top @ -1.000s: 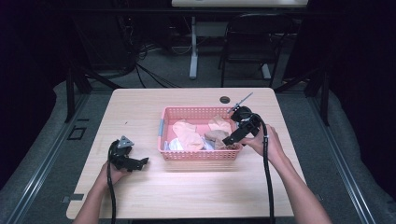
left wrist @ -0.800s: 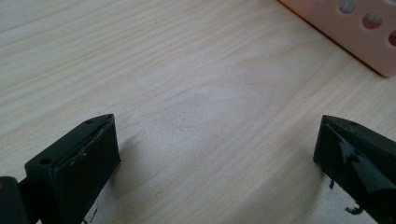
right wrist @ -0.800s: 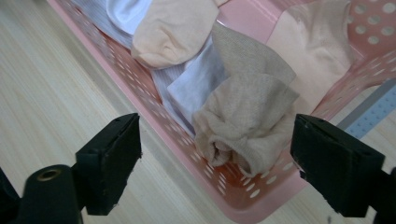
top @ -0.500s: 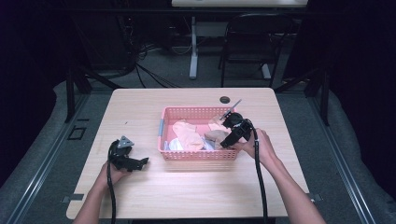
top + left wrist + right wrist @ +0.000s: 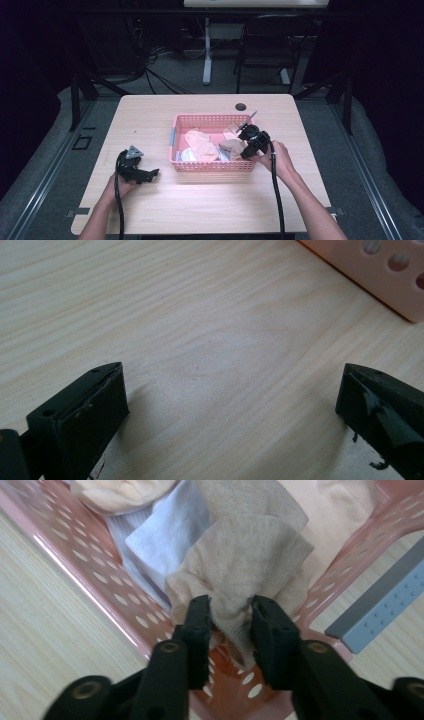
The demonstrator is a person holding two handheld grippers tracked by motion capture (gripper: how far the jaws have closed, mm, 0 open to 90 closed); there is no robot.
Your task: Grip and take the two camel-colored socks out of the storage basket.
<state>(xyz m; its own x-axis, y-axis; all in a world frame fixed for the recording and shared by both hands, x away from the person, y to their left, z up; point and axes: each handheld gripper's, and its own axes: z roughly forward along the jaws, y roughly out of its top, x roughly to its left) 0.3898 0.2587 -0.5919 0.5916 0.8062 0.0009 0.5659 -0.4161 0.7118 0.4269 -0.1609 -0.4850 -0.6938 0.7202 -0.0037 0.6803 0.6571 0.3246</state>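
Beige cloth pinched in basket
The beige cloth (image 5: 240,565) is clamped by the right gripper (image 5: 230,612) – jaws just closing – at the pink basket's (image 5: 210,166) right end; the left gripper (image 5: 230,395) is held open.

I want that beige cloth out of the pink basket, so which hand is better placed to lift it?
Right. The right gripper has just been closing and pinches the beige cloth inside the pink basket. The left gripper rests open on the table, away from it.

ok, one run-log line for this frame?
right gripper: jaws just closing, pinching beige cloth in pink basket | left gripper: open, resting on table, holding nothing
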